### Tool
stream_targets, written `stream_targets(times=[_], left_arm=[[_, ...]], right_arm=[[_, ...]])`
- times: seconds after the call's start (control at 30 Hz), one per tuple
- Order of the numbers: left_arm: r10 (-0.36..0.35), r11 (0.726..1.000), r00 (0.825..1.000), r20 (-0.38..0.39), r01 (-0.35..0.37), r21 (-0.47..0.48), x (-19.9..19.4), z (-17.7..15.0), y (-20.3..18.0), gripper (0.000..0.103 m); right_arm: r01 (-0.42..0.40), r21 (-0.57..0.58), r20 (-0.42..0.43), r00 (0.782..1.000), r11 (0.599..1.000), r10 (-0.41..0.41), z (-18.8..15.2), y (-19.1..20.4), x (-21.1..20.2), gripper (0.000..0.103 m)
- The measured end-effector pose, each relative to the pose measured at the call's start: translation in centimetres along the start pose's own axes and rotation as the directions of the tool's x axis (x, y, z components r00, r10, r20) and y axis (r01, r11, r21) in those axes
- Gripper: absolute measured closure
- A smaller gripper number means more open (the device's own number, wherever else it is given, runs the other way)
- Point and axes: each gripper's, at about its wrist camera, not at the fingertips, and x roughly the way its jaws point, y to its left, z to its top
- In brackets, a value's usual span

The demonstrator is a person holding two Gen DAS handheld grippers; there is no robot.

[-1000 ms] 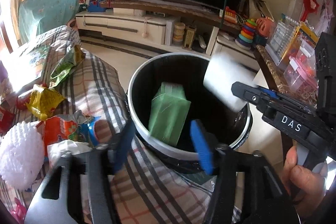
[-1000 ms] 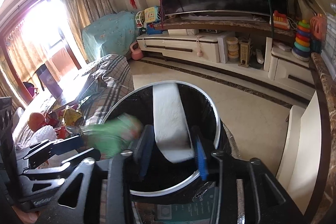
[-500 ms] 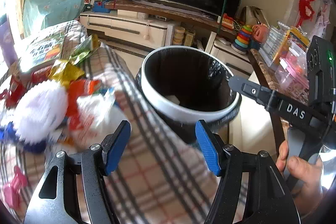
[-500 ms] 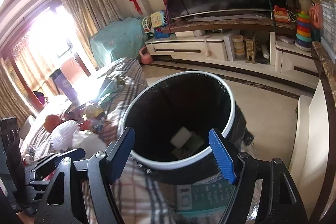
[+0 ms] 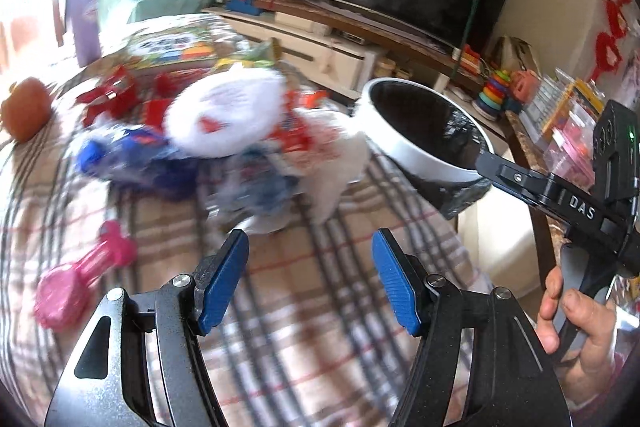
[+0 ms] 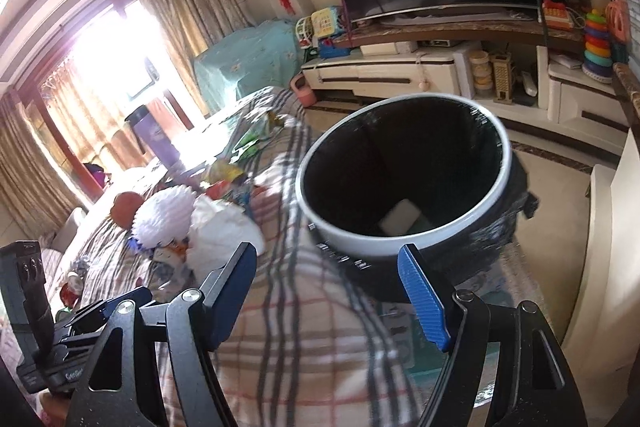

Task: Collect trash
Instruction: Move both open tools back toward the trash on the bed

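Trash lies heaped on the plaid cloth (image 5: 280,307), ahead and a little left of the left claw (image 5: 310,283), which stands wide with nothing between its blue pads. Nearest to it in the left view is a blurred blue-and-white wrapper (image 5: 256,195), just beyond the gap of the claw; behind that sits a white foam net (image 5: 224,115), with red packets (image 5: 116,99) farther back and a pink toy (image 5: 76,283) well off to the left, near the claw's own level. Motion blur hides the exact shape of the nearer pieces, so their long axes cannot be told.

The bin (image 5: 424,131) stands to the right of the heap, its white rim at the cloth's edge, with a pale block (image 6: 400,221) already lying at its bottom. The right claw (image 6: 326,291) is also wide and empty, and it faces the bin, with the heap (image 6: 192,223) off to its left beyond the foam net.

By my reading, the left claw is the nearer one for the next pick: the wrapper lies almost straight ahead of it, so a short forward reach should do. The right claw would have to swing left, away from the bin, to reach the same pile
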Motion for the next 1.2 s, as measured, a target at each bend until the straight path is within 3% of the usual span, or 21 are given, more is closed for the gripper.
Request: stream_targets(times=[0.1,0.43,0.97,1.03,1.1,1.17,1.2], left_arm=[[0.018,1.000,1.000,0.007,-0.018,-0.026,-0.5,-0.6,1.6,0.037],[0.059,0.995,0.998,-0.004,-0.059,-0.077,-1.3,-1.8,4.8,0.037],[0.052,0.998,0.997,-0.055,-0.054,-0.024,1.0,-0.4,5.1,0.037],[0.055,0.998,0.997,-0.060,-0.056,-0.015,1.7,-0.1,5.0,0.037],[0.053,0.998,0.997,-0.059,-0.054,-0.017,2.4,0.4,4.7,0.038],[0.036,0.999,0.997,-0.064,-0.037,-0.007,3.2,0.6,4.4,0.038],[0.036,0.999,0.997,-0.067,-0.036,0.002,3.5,0.6,4.2,0.047]], right_arm=[[-0.021,-0.013,-0.011,1.000,1.000,0.021,-0.5,1.2,0.3,0.023],[-0.084,-0.051,-0.071,0.994,0.995,0.080,-1.9,3.8,1.9,0.023],[-0.164,-0.093,-0.118,0.981,0.982,0.152,-0.3,6.3,5.7,0.021],[-0.184,-0.088,-0.124,0.977,0.979,0.173,0.1,6.4,6.6,0.027],[-0.198,-0.089,-0.135,0.973,0.976,0.185,0.4,6.6,7.5,0.048],[-0.212,-0.087,-0.152,0.968,0.973,0.198,0.4,6.7,8.4,0.058],[-0.228,-0.079,-0.157,0.964,0.970,0.214,0.4,6.7,8.7,0.065]])
